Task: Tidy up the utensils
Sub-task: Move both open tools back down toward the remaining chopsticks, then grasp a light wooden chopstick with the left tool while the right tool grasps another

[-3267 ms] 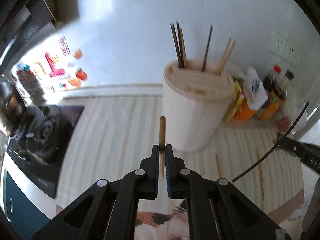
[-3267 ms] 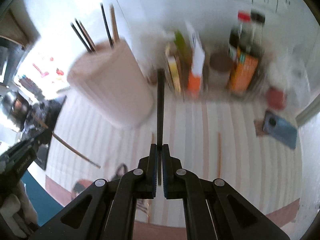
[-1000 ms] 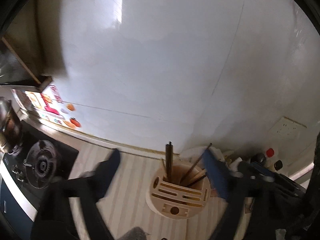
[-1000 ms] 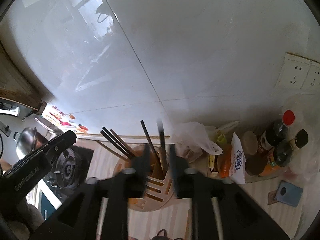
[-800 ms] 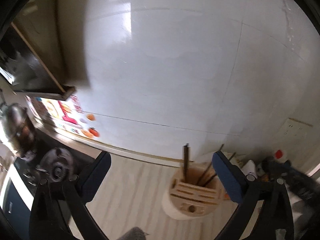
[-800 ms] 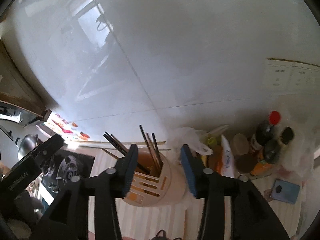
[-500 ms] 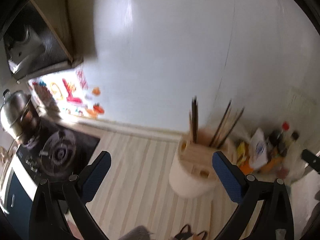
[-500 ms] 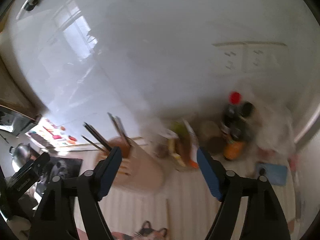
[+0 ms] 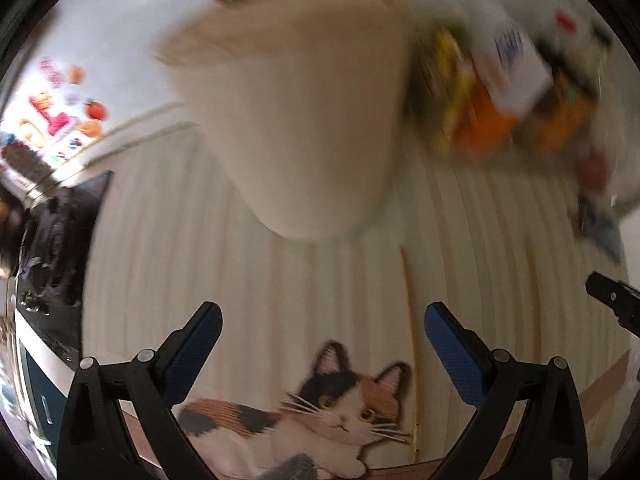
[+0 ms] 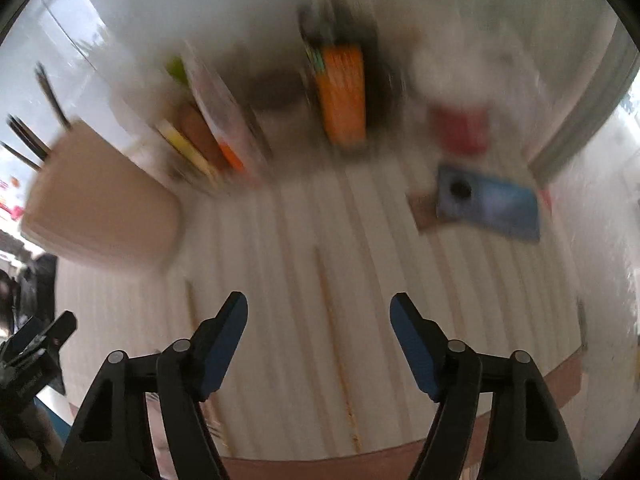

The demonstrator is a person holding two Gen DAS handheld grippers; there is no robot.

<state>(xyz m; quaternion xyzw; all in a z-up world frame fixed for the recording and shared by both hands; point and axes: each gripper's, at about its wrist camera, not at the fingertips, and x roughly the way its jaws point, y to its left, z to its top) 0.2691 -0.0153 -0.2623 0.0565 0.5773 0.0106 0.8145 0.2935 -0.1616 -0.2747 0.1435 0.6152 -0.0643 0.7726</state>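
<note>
The cream utensil holder (image 9: 296, 132) stands on the striped mat, blurred, with chopsticks sticking out of its top; it also shows in the right wrist view (image 10: 100, 204) at the left. My left gripper (image 9: 320, 328) is open and empty, low over the mat in front of the holder. My right gripper (image 10: 320, 320) is open and empty over the mat. A light wooden chopstick (image 9: 410, 320) lies on the mat beside the left gripper's right finger. In the right wrist view a wooden chopstick (image 10: 332, 332) lies between the fingers and another chopstick (image 10: 196, 328) lies by the left finger.
Packets and sauce bottles (image 10: 340, 92) stand along the back wall. A blue phone (image 10: 488, 204) lies at the right. A stove (image 9: 48, 240) is at the left. A cat picture (image 9: 320, 412) is on the mat's front edge. The other gripper (image 9: 616, 300) shows at the right edge.
Both grippers let go of their chopsticks into the holder, opened wide, and dropped down from above the holder to low over the mat.
</note>
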